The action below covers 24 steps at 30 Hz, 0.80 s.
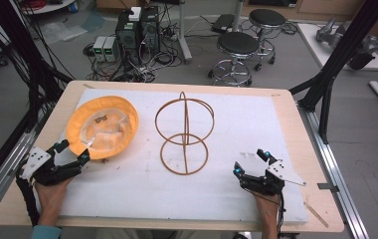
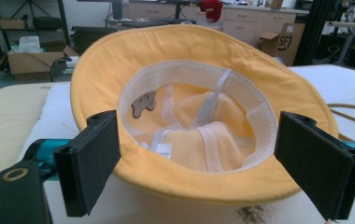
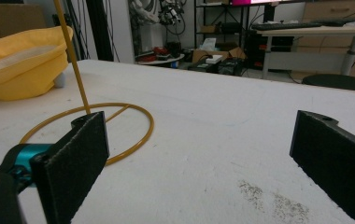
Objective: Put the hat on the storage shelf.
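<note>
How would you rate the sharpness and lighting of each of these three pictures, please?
High view: soft, even light, faint shadows, slightly low detail on the yellow hat and wire stand. Left gripper view: hat lining sharp, the near black pads slightly soft, background shelves blurred. Right gripper view: pads large and dark, white table cover bright without glare.

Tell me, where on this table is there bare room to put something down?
The white mat is bare right of the wire stand, up to the right tool, and along the near edge between both tools. The left is crowded: the yellow hat lies there with the left tool at its brim.
</note>
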Each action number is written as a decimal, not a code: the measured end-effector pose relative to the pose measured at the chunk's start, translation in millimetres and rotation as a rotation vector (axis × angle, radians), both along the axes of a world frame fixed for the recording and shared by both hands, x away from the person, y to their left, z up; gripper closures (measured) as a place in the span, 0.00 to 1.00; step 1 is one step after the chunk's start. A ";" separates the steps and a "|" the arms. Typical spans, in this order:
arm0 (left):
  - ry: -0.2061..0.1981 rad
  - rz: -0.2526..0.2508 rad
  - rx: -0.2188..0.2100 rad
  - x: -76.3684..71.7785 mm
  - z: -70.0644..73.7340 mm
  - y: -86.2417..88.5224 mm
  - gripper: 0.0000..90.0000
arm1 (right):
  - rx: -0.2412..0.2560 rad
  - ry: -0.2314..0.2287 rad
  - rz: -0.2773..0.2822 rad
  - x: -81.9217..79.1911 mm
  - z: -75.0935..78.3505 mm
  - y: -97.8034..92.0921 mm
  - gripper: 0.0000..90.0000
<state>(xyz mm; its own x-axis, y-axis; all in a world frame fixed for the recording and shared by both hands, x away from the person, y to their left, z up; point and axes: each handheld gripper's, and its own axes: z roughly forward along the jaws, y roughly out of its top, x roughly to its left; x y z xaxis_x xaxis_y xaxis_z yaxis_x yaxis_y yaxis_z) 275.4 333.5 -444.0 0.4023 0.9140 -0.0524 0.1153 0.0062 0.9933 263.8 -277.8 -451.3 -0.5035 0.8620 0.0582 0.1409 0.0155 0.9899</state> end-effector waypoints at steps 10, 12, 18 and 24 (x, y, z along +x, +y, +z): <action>-0.007 -0.010 0.027 6.8 40.8 2.5 0.16 | 0.001 -0.007 -0.002 -0.6 -0.1 -0.1 0.04; 0.008 -0.012 0.032 8.8 46.1 3.4 0.16 | 0.001 -0.008 -0.002 -0.7 -0.1 -0.1 0.04; 0.067 -0.002 0.053 17.1 54.4 7.9 0.16 | -0.006 -0.009 -0.003 -0.8 -0.1 0.2 0.04; 0.155 -0.009 0.065 30.7 63.0 16.2 0.16 | -0.003 -0.002 0.001 -1.1 -0.1 0.8 0.04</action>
